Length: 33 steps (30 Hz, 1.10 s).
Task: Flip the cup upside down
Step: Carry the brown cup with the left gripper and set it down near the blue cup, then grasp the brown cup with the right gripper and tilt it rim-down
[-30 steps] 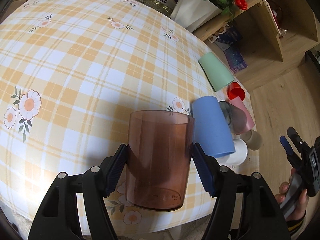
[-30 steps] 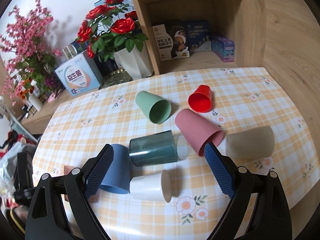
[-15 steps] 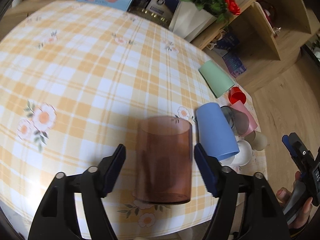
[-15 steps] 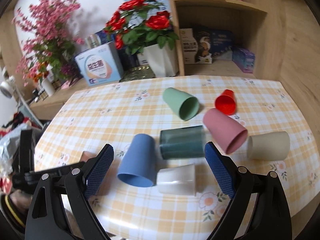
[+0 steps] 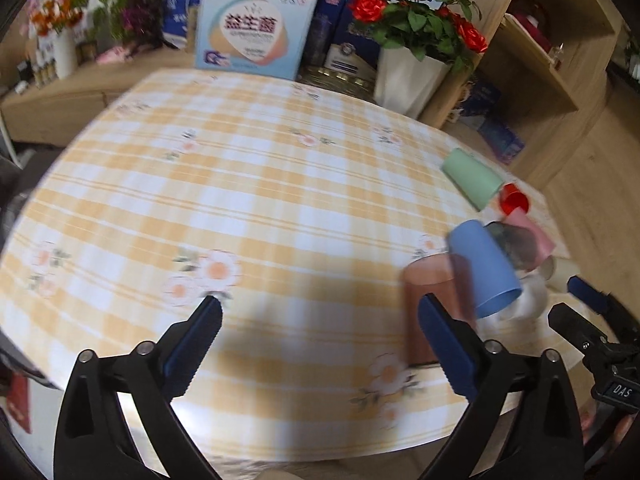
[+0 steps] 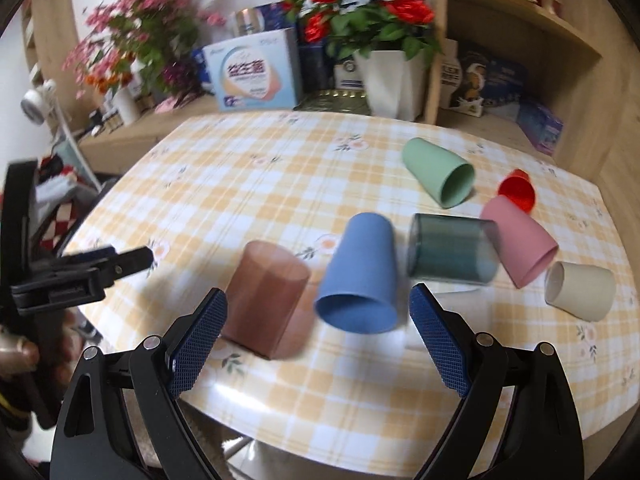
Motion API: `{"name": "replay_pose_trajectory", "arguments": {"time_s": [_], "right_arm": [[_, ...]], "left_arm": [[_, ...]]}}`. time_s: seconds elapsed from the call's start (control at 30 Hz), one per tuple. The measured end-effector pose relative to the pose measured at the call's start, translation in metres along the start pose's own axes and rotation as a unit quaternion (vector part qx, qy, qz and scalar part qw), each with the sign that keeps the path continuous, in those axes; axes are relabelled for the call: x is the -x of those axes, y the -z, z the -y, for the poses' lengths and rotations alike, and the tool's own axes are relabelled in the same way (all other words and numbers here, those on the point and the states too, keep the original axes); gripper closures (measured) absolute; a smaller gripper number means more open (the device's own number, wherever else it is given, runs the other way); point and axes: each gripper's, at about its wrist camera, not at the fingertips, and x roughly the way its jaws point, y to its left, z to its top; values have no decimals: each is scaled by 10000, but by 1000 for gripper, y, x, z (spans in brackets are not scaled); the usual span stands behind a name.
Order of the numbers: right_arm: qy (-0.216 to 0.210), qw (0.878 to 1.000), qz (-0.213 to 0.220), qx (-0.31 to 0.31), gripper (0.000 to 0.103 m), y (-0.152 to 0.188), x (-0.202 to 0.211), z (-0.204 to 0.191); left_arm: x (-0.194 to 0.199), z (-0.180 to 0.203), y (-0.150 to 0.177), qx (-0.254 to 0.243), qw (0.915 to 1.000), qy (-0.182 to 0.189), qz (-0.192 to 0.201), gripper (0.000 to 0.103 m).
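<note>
My left tool jaws apart, empty; right tool also apart. Brown cup stands mouth-down near surface edge, touching blue cup. Risk: my swinging tool knocks it off edge.

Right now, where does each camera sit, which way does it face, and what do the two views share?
Left wrist: on the left gripper, low at the table's near edge, facing the shelf side; its own open fingers show, with the right gripper at the right edge.
Right wrist: on the right gripper, facing the cups; its open fingers show, with the left gripper at left.
Shared: brown cup, blue cup, green cup, roses.
</note>
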Motion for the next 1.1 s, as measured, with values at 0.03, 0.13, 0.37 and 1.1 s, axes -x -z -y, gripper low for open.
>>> {"name": "replay_pose_trajectory", "arguments": {"time_s": [0.03, 0.13, 0.37, 1.1], "right_arm": [[30, 10000, -10, 66, 14, 1, -1, -4], [166, 9994, -65, 292, 14, 4, -6, -21], [213, 9976, -14, 657, 14, 7, -11, -48], [389, 9947, -544, 782, 14, 21, -71, -80]], "left_arm": [[4, -2, 3, -78, 9998, -169, 29, 6], [11, -8, 8, -179, 9990, -410, 62, 6], [26, -27, 13, -69, 9967, -780, 191, 6], [21, -50, 29, 694, 9889, -1275, 317, 6]]}}
